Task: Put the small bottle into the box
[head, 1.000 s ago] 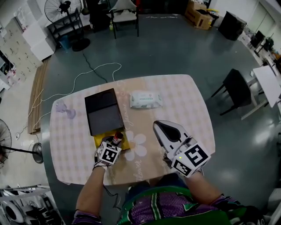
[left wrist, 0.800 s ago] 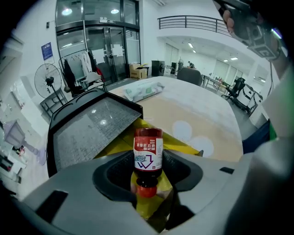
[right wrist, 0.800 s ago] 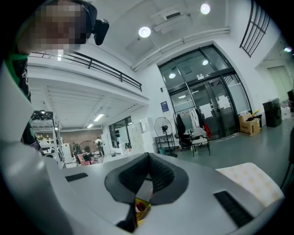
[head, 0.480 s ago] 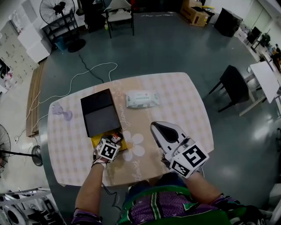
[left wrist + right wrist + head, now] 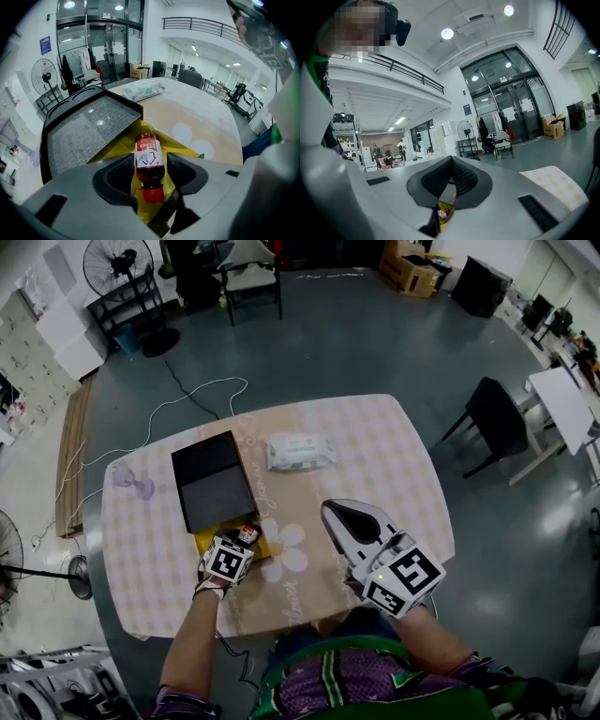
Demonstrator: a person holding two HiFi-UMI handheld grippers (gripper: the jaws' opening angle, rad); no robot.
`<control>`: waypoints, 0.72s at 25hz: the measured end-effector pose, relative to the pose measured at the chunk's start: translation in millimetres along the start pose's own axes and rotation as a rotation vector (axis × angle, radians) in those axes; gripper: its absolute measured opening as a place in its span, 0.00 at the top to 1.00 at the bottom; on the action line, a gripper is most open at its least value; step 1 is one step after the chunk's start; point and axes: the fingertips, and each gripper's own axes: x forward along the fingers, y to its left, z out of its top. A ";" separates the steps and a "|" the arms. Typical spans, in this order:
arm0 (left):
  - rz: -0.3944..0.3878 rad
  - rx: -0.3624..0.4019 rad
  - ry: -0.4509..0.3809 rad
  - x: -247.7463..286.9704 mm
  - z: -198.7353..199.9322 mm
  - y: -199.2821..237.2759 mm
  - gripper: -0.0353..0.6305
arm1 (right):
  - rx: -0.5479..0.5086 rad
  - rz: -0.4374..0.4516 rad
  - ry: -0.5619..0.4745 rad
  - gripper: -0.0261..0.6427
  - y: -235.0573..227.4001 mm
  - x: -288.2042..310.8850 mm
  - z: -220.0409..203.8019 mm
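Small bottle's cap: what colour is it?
The cap is orange-red, clearest in the left gripper view.

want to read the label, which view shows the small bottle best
The left gripper view: the small bottle lies in the yellow box between the left gripper's jaws, which have just been opening, cap toward the camera. The head view shows only a red speck; the right gripper view, a tiny glimpse.

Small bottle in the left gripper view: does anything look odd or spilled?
Nothing stands out. The small bottle lies capped in the yellow box, between the jaws of the left gripper, which have just been opening. No spill or damage shows.
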 end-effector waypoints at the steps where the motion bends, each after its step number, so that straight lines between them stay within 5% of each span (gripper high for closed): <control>1: 0.003 -0.003 -0.009 -1.7 1.5 -0.1 0.59 | -0.002 -0.001 -0.001 0.95 1.1 -1.2 0.2; 12: 0.031 0.014 -0.078 -44.4 3.4 -7.5 0.59 | -0.026 -0.021 -0.033 0.95 36.7 -23.6 12.1; 18: 0.036 -0.044 -0.131 -86.7 -6.8 -23.0 0.60 | -0.012 0.001 -0.040 0.95 71.3 -42.4 20.8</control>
